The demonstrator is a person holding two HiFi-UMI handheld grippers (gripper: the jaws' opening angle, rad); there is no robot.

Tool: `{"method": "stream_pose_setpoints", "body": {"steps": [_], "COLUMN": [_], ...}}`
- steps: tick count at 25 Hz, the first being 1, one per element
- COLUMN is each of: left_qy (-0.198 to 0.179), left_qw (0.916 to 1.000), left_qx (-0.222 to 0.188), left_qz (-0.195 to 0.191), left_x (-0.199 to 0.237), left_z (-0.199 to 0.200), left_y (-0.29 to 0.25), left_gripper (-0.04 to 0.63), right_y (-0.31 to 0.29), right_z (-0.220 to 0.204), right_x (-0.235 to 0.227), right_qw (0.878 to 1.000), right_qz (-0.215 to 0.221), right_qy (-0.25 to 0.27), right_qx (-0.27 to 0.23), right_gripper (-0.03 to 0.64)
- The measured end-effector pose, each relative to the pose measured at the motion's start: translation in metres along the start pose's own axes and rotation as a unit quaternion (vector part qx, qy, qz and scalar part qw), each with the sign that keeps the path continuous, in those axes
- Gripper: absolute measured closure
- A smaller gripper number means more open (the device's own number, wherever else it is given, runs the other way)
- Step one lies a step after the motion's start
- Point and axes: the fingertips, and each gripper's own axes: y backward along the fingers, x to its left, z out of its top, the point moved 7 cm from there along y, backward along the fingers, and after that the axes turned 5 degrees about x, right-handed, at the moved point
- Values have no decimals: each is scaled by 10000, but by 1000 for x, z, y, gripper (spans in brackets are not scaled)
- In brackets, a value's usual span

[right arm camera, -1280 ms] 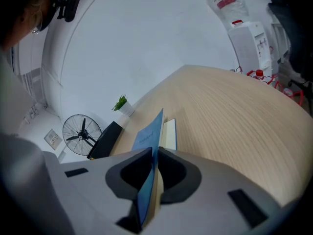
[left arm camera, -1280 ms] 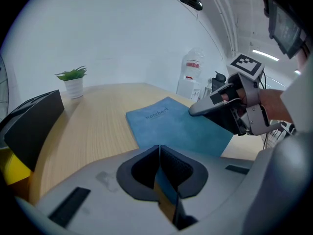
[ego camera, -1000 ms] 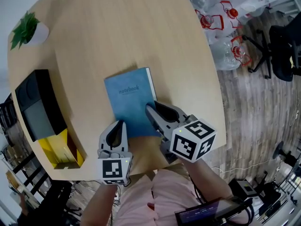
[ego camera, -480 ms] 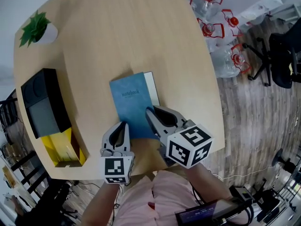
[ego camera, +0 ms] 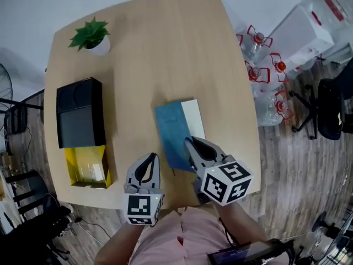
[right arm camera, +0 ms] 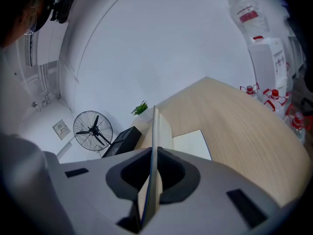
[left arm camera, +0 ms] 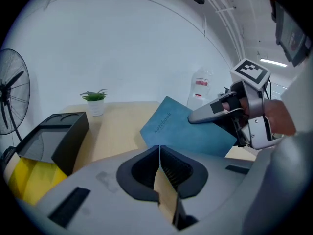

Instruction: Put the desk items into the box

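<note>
Pale wood tabletop (ego camera: 165, 48) with rounded corners. A small potted plant (ego camera: 91, 36) in a white pot stands at its far left corner. A standing fan (right arm camera: 93, 130) is on the floor beyond that side, against a white wall. Grey plank floor (ego camera: 298, 164) lies to the right, with a cluster of clear water bottles with red handles (ego camera: 263, 79) close beside the tabletop edge. A black office chair (ego camera: 331, 106) stands farther right, and a white carton (ego camera: 309, 29) lies past the bottles.
</note>
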Motion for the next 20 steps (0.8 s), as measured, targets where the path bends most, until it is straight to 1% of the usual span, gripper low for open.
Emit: {"method": "stream_pose_setpoints", "body": {"steps": [6, 12, 16, 20], "left_qy": [30, -98, -135, -171], "left_qw": [9974, 9907, 9852, 9798], "left_qx": [-691, -1288, -1619, -1887], "left_qz": [211, 416, 543, 639], "left_x": [3, 13, 20, 25], "left_z": [30, 59, 70, 69], "left_y": [37, 73, 98, 119], "left_gripper": [577, 577, 577, 577], "right_y": [24, 47, 59, 71], "right_z": [23, 41, 47, 45], "right_x": [28, 63, 85, 106], "right_qw": [9977, 9932, 9899, 9857], "right_qz": [-101, -79, -8, 21], "right_qy": [559, 867, 1023, 1175], "right_qx": [-360, -767, -986, -1204], "right_gripper": [583, 583, 583, 584]}}
